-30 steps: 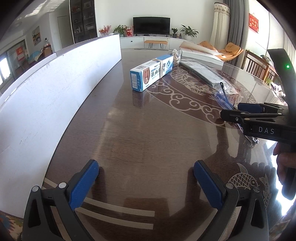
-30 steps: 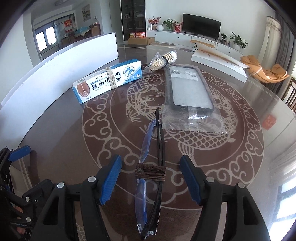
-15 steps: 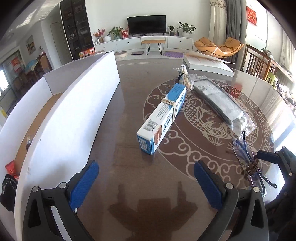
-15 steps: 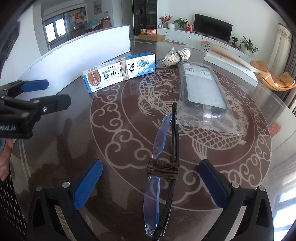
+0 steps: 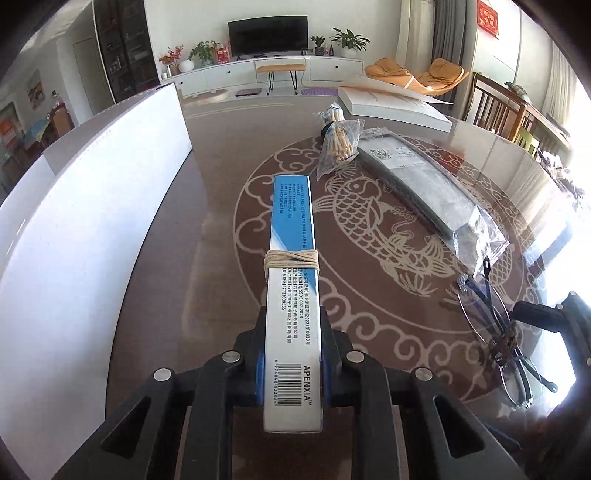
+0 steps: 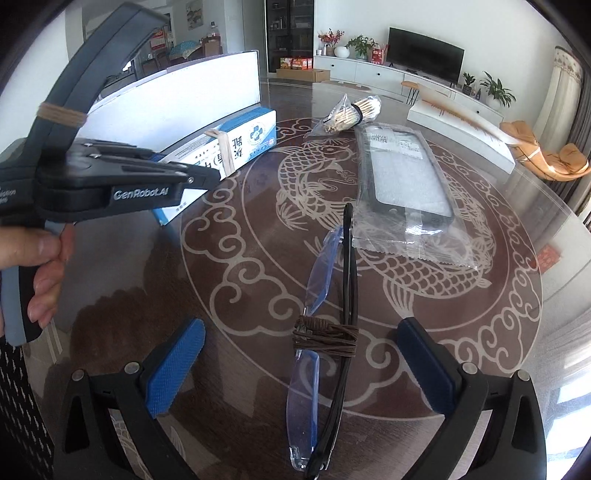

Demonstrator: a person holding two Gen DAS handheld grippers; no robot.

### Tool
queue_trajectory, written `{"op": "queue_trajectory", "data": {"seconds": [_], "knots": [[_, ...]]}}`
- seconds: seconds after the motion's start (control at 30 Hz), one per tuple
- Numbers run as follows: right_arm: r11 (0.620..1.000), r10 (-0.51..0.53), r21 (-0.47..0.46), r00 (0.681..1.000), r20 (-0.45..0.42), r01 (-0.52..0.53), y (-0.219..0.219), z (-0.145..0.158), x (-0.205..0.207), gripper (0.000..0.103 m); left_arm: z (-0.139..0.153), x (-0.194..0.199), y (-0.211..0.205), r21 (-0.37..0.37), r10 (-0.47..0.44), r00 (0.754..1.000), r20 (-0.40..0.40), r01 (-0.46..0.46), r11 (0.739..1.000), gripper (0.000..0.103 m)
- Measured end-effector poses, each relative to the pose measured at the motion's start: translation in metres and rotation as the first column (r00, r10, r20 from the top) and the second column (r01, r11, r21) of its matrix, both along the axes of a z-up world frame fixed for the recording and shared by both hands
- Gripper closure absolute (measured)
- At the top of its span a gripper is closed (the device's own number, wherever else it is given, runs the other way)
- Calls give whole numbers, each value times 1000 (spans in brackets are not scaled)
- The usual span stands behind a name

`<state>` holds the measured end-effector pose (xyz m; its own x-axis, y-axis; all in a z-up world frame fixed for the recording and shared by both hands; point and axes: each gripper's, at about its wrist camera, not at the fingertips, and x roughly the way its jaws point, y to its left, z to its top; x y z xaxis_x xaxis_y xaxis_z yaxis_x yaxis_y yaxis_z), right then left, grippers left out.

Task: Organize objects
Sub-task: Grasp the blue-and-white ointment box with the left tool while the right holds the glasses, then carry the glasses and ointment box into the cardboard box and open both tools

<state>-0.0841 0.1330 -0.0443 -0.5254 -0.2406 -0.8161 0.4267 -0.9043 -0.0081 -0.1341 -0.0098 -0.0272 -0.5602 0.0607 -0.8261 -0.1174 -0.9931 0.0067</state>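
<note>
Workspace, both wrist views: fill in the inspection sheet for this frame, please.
Surface: dark glossy round table with pale fish and cloud pattern.
Job's things: blue-white box bound with tan rubber bands; folded glasses tied with brown cord; bagged toothpicks; phone case in clear bag.
Clutter: white flat box at the far edge.
Grippers: left gripper shut on the blue-white box's near end; right gripper open, fingers either side of the folded glasses.
Cables: nothing seen.
Surroundings: white board standing along the table's left; TV, plants, orange lounge chair behind.
</note>
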Motion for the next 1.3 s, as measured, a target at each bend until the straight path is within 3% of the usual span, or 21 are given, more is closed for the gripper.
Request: {"op": "queue_trajectory", "data": {"seconds": [0.13, 0.2, 0.23, 0.27, 0.43, 0.6, 0.7, 0.8, 0.87, 1.03, 1.1, 1.17, 1.23, 1.3], "knots": [[1000, 0, 0, 1000, 0, 0, 0, 0, 0, 0, -2, 68, -16, 90, 52, 999, 16, -54, 994, 77], [1000, 0, 0, 1000, 0, 0, 0, 0, 0, 0, -2, 87, -22, 111, 63, 998, 28, -66, 992, 47], [1000, 1, 0, 1000, 0, -1, 0, 0, 0, 0, -2, 91, -25, 117, 70, 997, 36, -74, 990, 25], [1000, 0, 0, 1000, 0, 0, 0, 0, 0, 0, 1, 94, -28, 122, 72, 997, 27, -75, 990, 20], [1000, 1, 0, 1000, 0, -1, 0, 0, 0, 0, 17, 89, -47, 91, 144, 989, -7, -143, 986, 20], [1000, 1, 0, 1000, 0, -1, 0, 0, 0, 0, 11, 88, -62, 14, 237, 972, 9, -237, 971, 20], [1000, 1, 0, 1000, 0, -1, 0, 0, 0, 0, 8, 89, -66, 69, 227, 974, 12, -228, 971, 20], [1000, 1, 0, 1000, 0, -1, 0, 0, 0, 0, 1, 85, -62, 169, 154, 987, 36, -158, 973, 20], [1000, 1, 0, 1000, 0, -1, 0, -1, 0, 0, -6, 81, -56, 186, 119, 991, 57, -127, 974, 19], [1000, 2, 0, 1000, 0, -2, 0, 0, 0, 0, -10, 74, -37, 49, 112, 994, 23, -113, 992, 18], [1000, 2, -2, 1000, 0, -2, 1, 0, 0, 0, -12, 74, -35, -10, 131, 991, -14, -131, 991, 26], [1000, 12, -10, 1000, 15, -12, 2, 0, -1, 0, -9, 77, -36, -4, 125, 991, -56, -125, 992, 58], [998, 62, -20, 992, 110, -61, 5, 5, -9, 0, -8, 80, -37, -10, 127, 990, -63, -127, 992, 62], [996, 62, -82, 969, 238, -44, 15, 12, -20, 2, -8, 86, -39, 5, 138, 987, -80, -138, 990, 62]]}}
